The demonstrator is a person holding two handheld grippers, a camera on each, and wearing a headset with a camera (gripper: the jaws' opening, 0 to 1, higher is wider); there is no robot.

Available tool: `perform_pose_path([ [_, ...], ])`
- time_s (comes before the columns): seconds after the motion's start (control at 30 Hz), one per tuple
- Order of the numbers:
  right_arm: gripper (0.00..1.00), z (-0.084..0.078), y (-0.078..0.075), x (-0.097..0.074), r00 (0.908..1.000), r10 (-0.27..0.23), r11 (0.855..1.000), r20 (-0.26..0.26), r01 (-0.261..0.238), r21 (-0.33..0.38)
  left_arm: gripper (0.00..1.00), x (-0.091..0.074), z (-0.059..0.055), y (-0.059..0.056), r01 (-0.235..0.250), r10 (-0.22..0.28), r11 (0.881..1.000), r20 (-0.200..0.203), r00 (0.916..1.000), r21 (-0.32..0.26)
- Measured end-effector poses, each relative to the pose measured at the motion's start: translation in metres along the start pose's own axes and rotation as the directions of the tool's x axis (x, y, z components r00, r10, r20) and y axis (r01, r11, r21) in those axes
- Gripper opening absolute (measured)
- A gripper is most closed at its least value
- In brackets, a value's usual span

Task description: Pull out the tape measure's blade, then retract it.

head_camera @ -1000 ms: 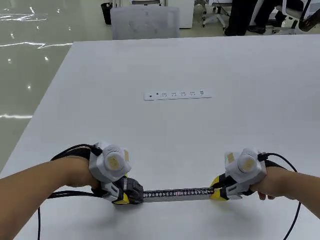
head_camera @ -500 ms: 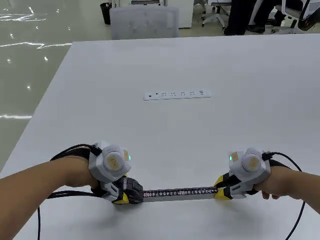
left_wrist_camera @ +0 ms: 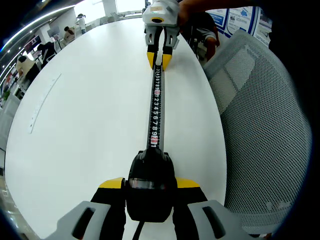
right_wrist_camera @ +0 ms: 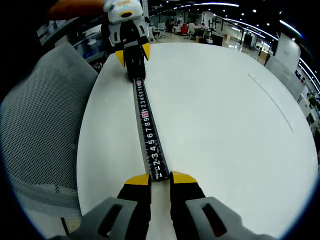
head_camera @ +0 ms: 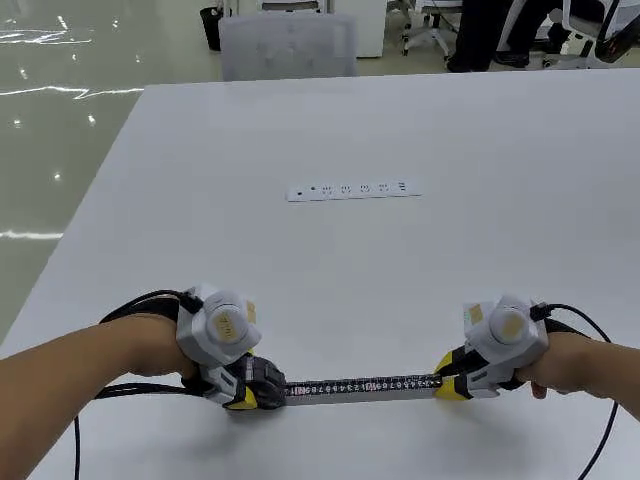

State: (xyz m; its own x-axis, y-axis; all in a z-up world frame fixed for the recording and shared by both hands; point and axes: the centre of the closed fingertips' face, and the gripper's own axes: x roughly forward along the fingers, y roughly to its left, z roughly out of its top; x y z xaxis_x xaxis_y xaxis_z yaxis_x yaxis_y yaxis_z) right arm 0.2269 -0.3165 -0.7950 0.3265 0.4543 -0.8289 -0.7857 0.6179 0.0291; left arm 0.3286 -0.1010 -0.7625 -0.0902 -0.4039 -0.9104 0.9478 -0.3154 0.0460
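1. The tape measure (left_wrist_camera: 150, 187) sits at the lower left of the head view. Its dark body is clamped between the jaws of the left gripper (head_camera: 246, 386), low over the white tabletop (head_camera: 350, 280). I cannot tell whether it rests on the surface.
2. The blade (head_camera: 360, 386) runs flat along the bottom of the head view toward the lower right. There the right gripper (right_wrist_camera: 160, 179) has its jaws narrowed onto the blade's very end.
3. With a good run of numbers exposed, the pull-out looks well along, and the retraction is not yet begun.
4. To pull well, draw the right gripper straight away in line with the blade and level with the tabletop, so the strip neither twists nor buckles.
5. Hold the body steady in the left gripper without rolling it, so the blade leaves the mouth squarely.
6. The pinch on the tip is slim, and a slip would likely let the blade snap back. Grip firmly, and for the return walk the end back toward the body rather than letting go.
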Motion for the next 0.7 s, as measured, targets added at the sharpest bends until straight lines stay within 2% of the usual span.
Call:
perform_pose_path([
  [0.7,0.12,-0.012,-0.002,-0.009,0.9999,-0.012,1.000,-0.012,0.012,0.015,0.33,0.001,0.000,0.000,0.000,0.000,1.000,-0.003,1.0000,0.002],
])
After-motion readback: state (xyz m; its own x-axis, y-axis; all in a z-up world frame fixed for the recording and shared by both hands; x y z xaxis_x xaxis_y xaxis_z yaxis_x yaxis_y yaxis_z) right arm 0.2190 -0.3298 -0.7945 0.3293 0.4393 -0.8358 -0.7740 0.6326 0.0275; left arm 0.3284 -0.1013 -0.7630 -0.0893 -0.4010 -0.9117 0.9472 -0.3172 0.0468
